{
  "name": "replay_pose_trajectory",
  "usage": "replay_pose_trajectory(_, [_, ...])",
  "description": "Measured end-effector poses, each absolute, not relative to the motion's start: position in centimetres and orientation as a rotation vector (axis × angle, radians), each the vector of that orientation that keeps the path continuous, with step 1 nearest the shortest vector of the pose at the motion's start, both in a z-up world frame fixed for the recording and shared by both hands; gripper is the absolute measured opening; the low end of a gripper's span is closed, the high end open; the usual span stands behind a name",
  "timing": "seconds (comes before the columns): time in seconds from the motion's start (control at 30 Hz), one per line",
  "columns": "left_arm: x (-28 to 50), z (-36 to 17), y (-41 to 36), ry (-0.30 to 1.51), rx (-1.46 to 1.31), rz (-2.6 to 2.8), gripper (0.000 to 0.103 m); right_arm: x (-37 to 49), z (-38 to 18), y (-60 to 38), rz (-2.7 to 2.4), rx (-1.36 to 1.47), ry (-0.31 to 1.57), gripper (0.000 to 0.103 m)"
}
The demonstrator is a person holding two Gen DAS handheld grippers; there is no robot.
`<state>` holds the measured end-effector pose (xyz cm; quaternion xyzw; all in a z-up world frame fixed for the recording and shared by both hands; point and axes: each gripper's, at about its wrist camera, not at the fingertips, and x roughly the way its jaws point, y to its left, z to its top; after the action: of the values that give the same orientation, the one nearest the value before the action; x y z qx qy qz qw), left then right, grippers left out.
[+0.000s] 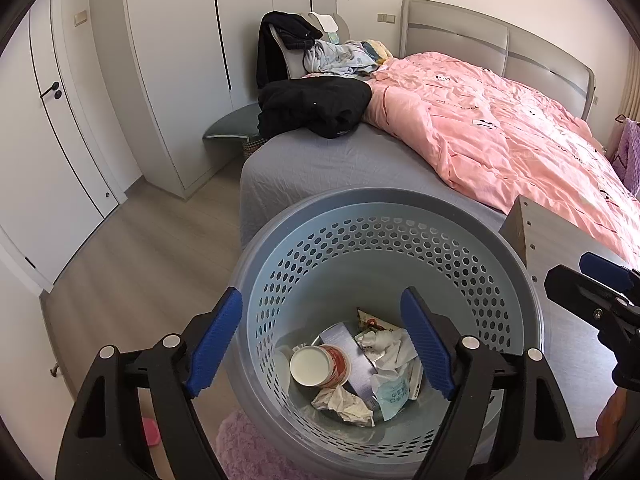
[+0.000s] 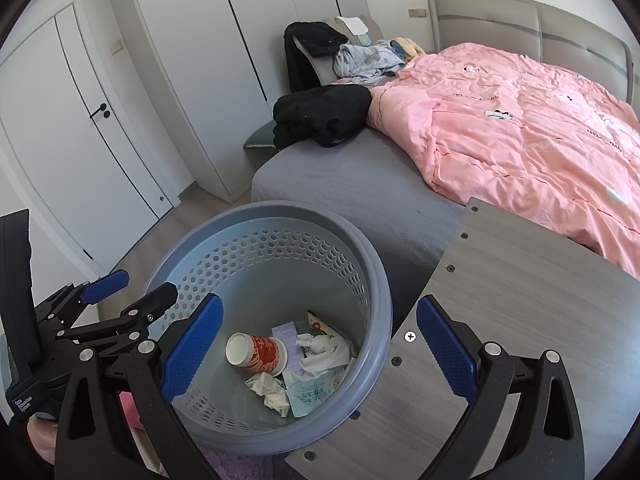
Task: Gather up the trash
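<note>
Left wrist: left gripper (image 1: pixel 322 344) spread wide, empty, above blue perforated bin (image 1: pixel 520 280); inside lie paper cup (image 1: pixel 320 366), crumpled tissues (image 1: pixel 344 402), wrappers, all light and crushable, likely best pinched at folds

Right wrist: right gripper (image 2: pixel 320 356) agape, holding nothing, straddling bin rim beside grey table (image 2: pixel 520 300); cup likely best gripped across its rim

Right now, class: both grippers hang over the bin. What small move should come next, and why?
Probably lift both clear and look for more trash. The left gripper and right gripper are open and empty; the cup and wrappers already lie in the basket.
</note>
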<state>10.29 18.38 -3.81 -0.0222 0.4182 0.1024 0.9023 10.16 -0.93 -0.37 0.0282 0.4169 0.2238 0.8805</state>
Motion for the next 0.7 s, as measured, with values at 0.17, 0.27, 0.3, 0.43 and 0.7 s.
replay_pose_trajectory(0.17, [10.27, -3.81, 18.37, 0.863, -0.044, 0.213, 0.081, 10.03, -0.53, -1.2, 0.467, 0.061, 0.872, 0.095])
replay_pose_trajectory(0.27, [10.28, -3.8, 18.36, 0.864, -0.044, 0.214, 0.081, 10.0, -0.54, -1.22, 0.467, 0.061, 0.871, 0.096])
replay_pose_trajectory(0.3, [10.26, -3.78, 18.35, 0.864, -0.044, 0.215, 0.082, 9.99, -0.55, -1.24, 0.467, 0.062, 0.871, 0.096])
replay_pose_trajectory(0.43, [10.16, -3.81, 18.33, 0.864, -0.044, 0.216, 0.083, 9.98, -0.54, -1.23, 0.467, 0.063, 0.871, 0.096])
replay_pose_trajectory(0.7, [10.02, -3.76, 18.46, 0.873, -0.05, 0.217, 0.083, 9.93, -0.58, -1.27, 0.466, 0.064, 0.871, 0.096])
